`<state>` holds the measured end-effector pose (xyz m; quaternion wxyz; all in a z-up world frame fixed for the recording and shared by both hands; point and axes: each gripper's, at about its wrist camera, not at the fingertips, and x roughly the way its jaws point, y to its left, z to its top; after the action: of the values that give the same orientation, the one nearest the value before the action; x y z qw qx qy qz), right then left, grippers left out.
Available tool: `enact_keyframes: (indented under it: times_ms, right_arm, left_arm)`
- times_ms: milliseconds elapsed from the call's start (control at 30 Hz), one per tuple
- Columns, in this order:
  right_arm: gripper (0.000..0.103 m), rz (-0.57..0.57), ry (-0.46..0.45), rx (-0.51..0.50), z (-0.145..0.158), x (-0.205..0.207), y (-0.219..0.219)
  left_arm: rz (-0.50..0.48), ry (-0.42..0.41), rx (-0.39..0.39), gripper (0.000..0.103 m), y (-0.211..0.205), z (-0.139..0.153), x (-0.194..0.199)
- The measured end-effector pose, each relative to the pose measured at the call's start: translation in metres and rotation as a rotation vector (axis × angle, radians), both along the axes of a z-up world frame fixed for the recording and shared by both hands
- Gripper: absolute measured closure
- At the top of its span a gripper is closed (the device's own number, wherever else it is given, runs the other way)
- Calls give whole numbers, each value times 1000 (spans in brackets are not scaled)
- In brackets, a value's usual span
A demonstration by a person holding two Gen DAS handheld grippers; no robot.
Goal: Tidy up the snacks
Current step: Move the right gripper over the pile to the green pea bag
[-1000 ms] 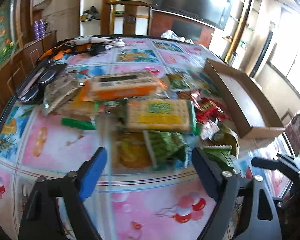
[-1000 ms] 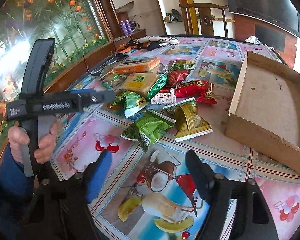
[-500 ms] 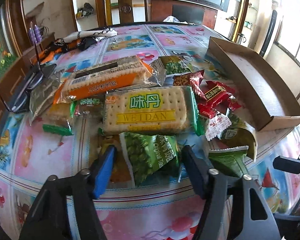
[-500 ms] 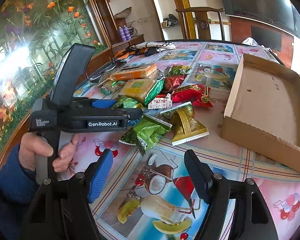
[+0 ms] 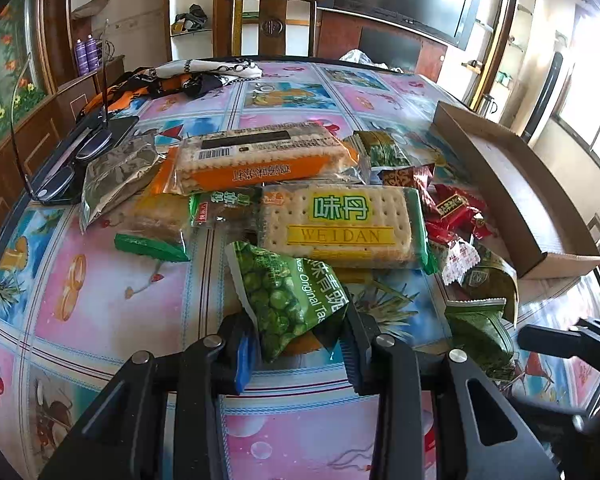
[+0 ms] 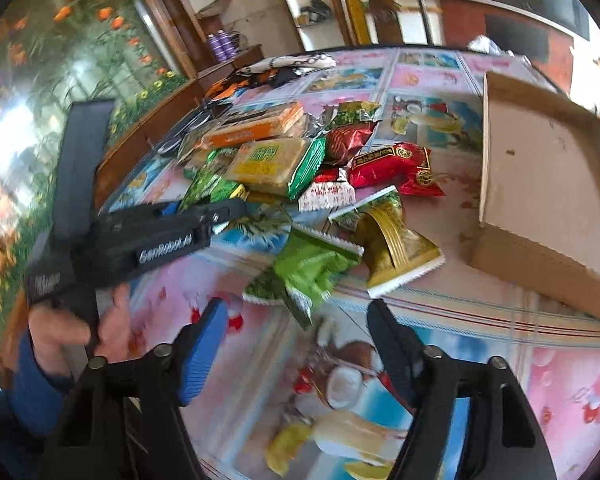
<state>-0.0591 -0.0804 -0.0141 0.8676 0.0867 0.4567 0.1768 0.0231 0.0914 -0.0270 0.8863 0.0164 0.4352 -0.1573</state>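
Observation:
A pile of snack packets lies mid-table. My left gripper (image 5: 300,344) is shut on a green pea packet (image 5: 288,296) at the pile's near edge; the same packet (image 6: 208,188) shows in the right wrist view. Behind it lie a Weidan cracker pack (image 5: 340,228) and an orange biscuit pack (image 5: 256,160). My right gripper (image 6: 292,344) is open and empty, just short of a light green packet (image 6: 304,268) and a gold packet (image 6: 396,248). Red packets (image 6: 392,164) lie beyond. An open cardboard box (image 6: 548,176) stands at the right.
Sunglasses and dark cases (image 5: 72,160) lie at the table's left edge. A heap of cloth (image 5: 172,80) lies at the far side. A wooden chair (image 5: 272,20) stands behind the table. The left hand and its gripper body (image 6: 140,240) fill the left of the right wrist view.
My left gripper moved forward to the pile and closed on the green pea packet. My right gripper moved forward a little toward the light green packet and stays open.

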Motion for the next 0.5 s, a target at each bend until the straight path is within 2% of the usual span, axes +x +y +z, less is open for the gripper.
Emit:
enact_keyframes:
  times_ms: [67,133,200,333,500]
  right_arm:
    - [40,-13,36,7,-2,9,3]
    - [42,-39,62,-7,-4,17,7]
    - [42,-47,68,-22,-5,22,12]
    - [42,-85,50,-128,-4,31,22]
    - [42,-122,52,-203,-7,40,27]
  left_arm:
    - [4,-2,-7,69,2,1,1]
    - [10,-2,-13,69,4,1,0]
    - [12,-3,-16,69,4,1,0]
    - [16,-4,-21,69,5,1,0]
    - [21,-2,-27,69,7,1,0]
